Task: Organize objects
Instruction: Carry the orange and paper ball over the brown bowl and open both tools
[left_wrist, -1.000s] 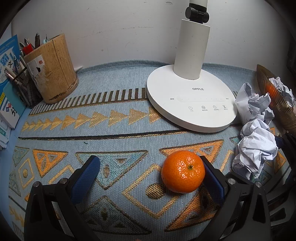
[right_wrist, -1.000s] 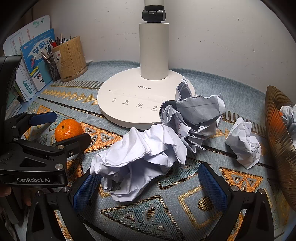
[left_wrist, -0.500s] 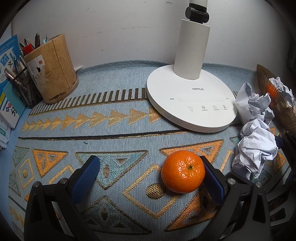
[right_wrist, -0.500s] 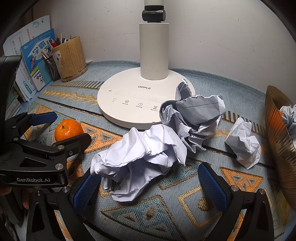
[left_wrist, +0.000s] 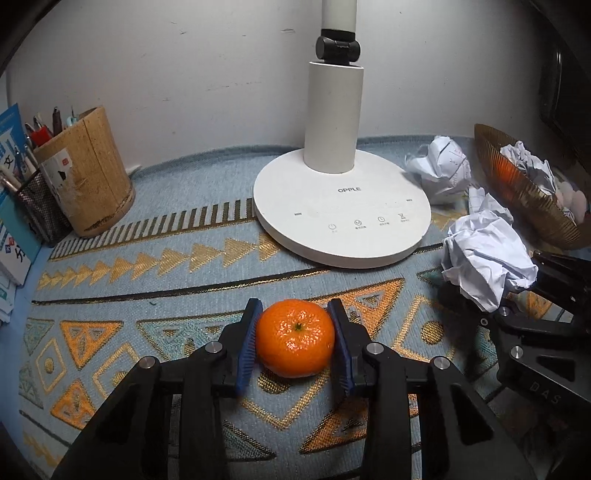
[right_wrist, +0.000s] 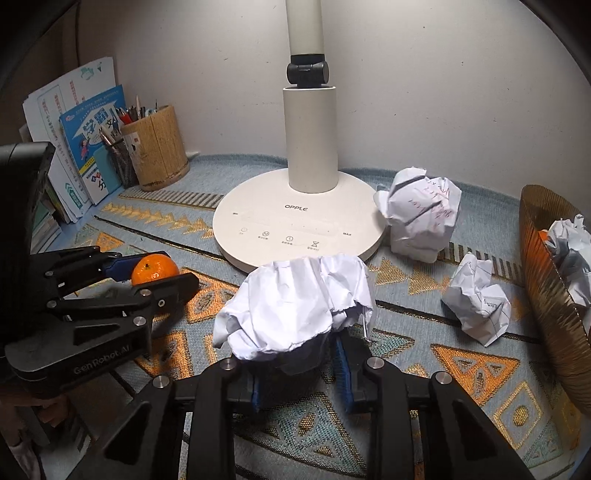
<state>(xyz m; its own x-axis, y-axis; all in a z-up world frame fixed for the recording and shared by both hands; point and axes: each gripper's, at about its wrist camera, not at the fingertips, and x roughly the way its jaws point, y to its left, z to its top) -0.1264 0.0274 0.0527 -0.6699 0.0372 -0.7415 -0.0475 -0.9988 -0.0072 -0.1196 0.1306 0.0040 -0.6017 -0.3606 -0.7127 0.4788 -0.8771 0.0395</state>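
Observation:
An orange tangerine (left_wrist: 295, 343) rests on the patterned mat, and my left gripper (left_wrist: 294, 325) is shut on it, one blue pad pressing each side. The right wrist view shows the same tangerine (right_wrist: 155, 269) in that gripper (right_wrist: 159, 275) at the left. A large crumpled white paper ball (right_wrist: 295, 299) sits between the pads of my right gripper (right_wrist: 299, 354). Its jaws are closing and squeeze the ball's lower part. The ball hides most of the pads. In the left wrist view this paper ball (left_wrist: 484, 258) shows at the right.
A white lamp base (right_wrist: 295, 221) stands just behind both grippers. Two more paper balls (right_wrist: 421, 214) (right_wrist: 476, 299) lie to the right. A ribbed golden bowl (right_wrist: 546, 280) with paper and fruit is at far right. A pen holder (right_wrist: 159, 147) and books (right_wrist: 74, 147) fill the back left.
Both grippers went from wide open to closed, the left onto the tangerine, the right onto the big paper ball. Both cameras tipped slightly, showing more of the lamp post.

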